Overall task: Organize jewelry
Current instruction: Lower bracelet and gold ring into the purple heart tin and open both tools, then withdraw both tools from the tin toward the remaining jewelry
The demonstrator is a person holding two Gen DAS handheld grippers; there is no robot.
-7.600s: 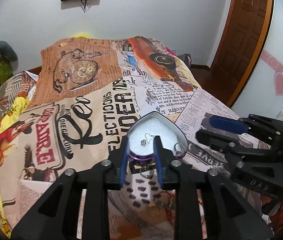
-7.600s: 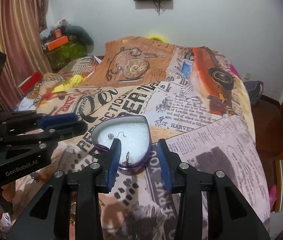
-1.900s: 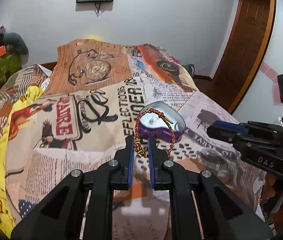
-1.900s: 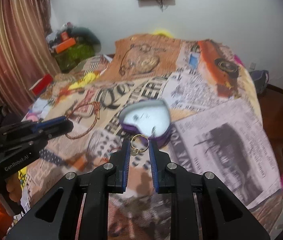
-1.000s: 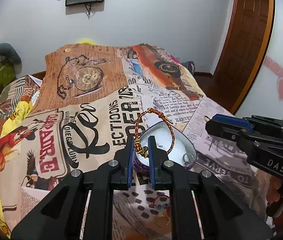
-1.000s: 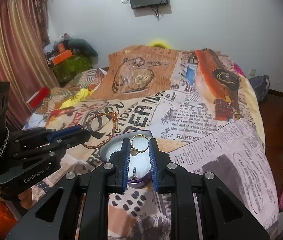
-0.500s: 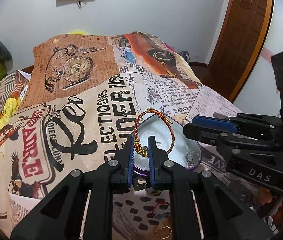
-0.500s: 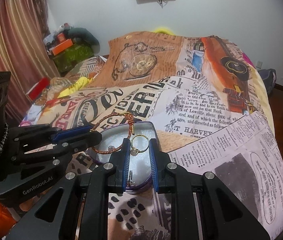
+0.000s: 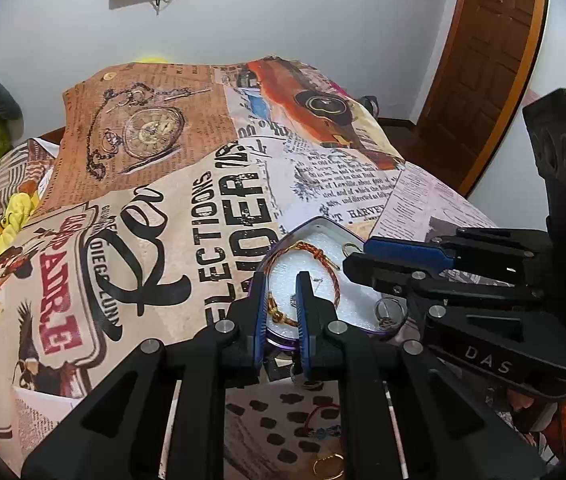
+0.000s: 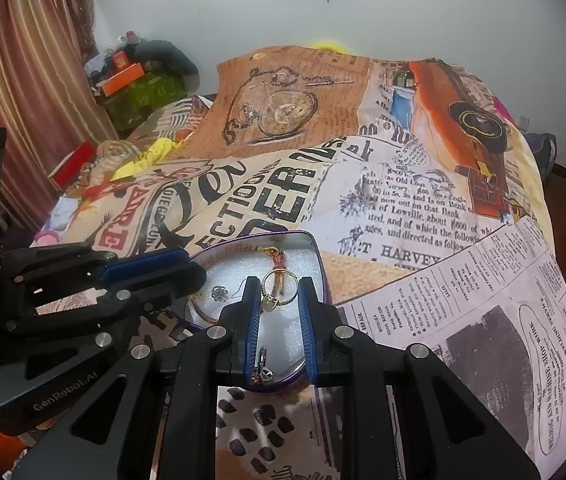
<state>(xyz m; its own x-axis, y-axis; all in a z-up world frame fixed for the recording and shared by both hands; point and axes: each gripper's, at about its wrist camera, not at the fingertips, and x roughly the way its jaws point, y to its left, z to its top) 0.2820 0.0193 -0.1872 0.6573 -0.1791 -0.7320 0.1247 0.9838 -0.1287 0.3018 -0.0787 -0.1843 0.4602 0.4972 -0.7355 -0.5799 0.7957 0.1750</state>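
Here I had both pieces over the heart-shaped tin [image 9: 357,240] at lower centre, on the bed [image 9: 187,208]. My left tongs [image 9: 281,300] were pinched on the braided bracelet [image 9: 325,258]; my right tongs [image 10: 280,300] were clamped on the gold ring [image 10: 281,276]. Next, I judged, both needed releasing onto the foam.

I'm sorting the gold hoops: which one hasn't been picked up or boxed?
The gold hoop lying on the bedspread near the left gripper's base. The other gold hoop is pinched in the right gripper over the heart tin.
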